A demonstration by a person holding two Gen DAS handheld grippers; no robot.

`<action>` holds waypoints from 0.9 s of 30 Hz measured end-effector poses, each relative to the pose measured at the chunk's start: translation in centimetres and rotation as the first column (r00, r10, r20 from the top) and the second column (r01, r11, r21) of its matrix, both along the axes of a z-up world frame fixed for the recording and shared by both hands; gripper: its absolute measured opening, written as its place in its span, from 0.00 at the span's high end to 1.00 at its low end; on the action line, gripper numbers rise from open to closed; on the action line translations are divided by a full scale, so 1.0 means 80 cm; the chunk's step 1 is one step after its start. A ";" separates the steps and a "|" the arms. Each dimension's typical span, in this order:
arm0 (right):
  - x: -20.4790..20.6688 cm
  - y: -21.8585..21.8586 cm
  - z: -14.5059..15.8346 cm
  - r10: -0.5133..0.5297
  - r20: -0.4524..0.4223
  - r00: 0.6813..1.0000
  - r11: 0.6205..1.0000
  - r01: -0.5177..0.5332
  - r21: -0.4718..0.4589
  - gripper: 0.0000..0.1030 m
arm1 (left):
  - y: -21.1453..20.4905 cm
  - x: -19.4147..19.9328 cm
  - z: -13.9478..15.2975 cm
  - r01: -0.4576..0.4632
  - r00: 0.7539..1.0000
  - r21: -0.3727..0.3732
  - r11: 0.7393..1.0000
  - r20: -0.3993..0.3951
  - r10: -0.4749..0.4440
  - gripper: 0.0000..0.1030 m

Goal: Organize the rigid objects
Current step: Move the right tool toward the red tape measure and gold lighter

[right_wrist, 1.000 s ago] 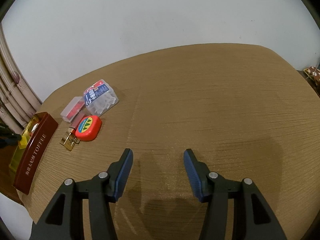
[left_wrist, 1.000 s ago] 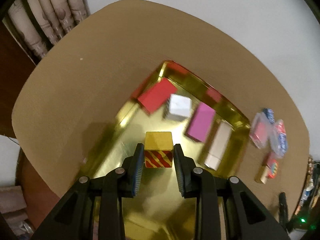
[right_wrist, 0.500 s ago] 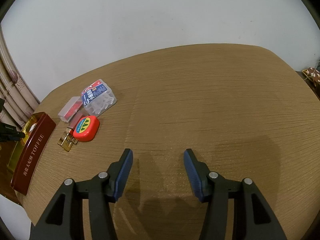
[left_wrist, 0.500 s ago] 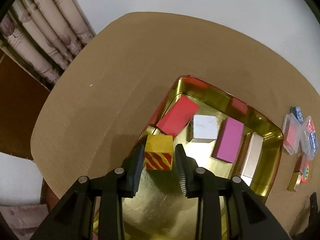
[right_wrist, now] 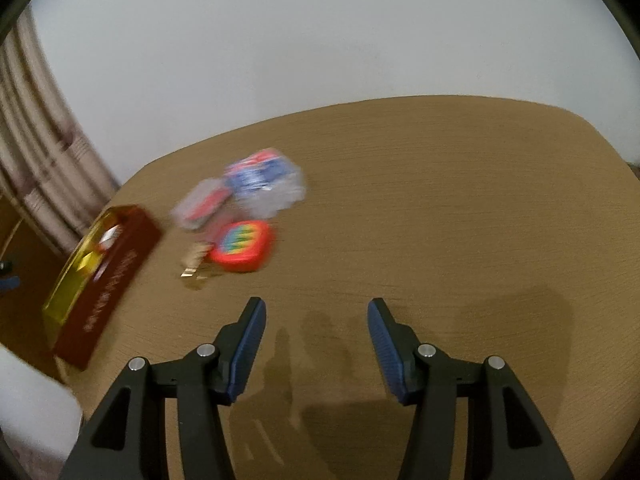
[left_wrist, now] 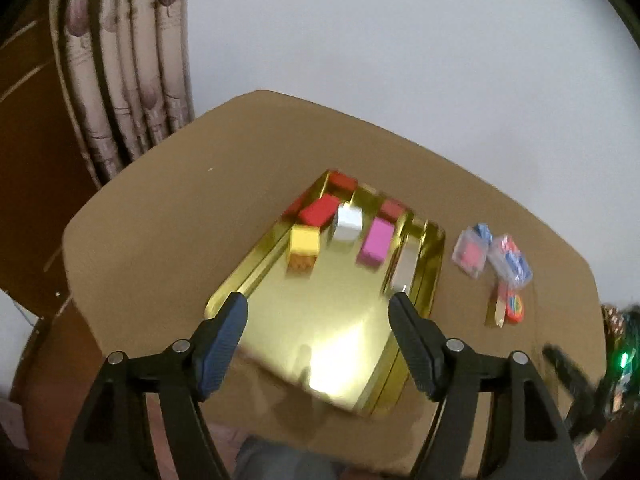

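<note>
- From my left wrist: my left fingers (left_wrist: 318, 306) have just been opening and now stand wide apart, nothing between them, over the near part of the gold tin (left_wrist: 340, 344).
- The yellow cube (left_wrist: 305, 246) with its striped front sits free on the tin floor, at the left wall, touching or just beside the red block (left_wrist: 319, 210) behind it.
- Along the far end, from left to right, lie the white cube (left_wrist: 349, 223), the pink block (left_wrist: 376, 243) and a pale bar (left_wrist: 405, 266) against the right wall.
- On the table (left_wrist: 168, 216) right of the tin lie two clear plastic boxes (left_wrist: 472, 251), blurred.
- From my right wrist: my right fingers (right_wrist: 316, 306) are held apart and empty above bare table, with the red tape measure (right_wrist: 243, 246) beyond them to the left, well apart.
- A small gold clip (right_wrist: 195, 262) lies just left of it.
</note>
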State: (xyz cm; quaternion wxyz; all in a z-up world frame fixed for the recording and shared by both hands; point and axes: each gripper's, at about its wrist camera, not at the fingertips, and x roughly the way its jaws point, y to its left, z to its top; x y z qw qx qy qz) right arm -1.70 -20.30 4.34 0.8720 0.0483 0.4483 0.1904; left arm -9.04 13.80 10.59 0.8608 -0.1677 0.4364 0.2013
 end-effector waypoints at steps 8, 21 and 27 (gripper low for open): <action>0.043 0.076 -0.013 0.001 -0.085 0.996 0.997 -0.007 -0.072 0.47 | -0.041 -0.077 -0.056 0.022 0.997 -0.105 0.994 -0.075 -0.030 0.33; 0.073 0.113 -0.021 -0.031 -0.106 0.994 0.988 0.014 -0.156 0.47 | -0.043 -0.080 -0.087 0.056 0.992 -0.143 0.988 -0.104 -0.071 0.33; 0.087 0.120 -0.020 -0.072 -0.145 0.987 0.987 0.049 -0.154 0.47 | -0.048 -0.079 -0.098 0.078 0.984 -0.161 0.984 -0.146 -0.102 0.32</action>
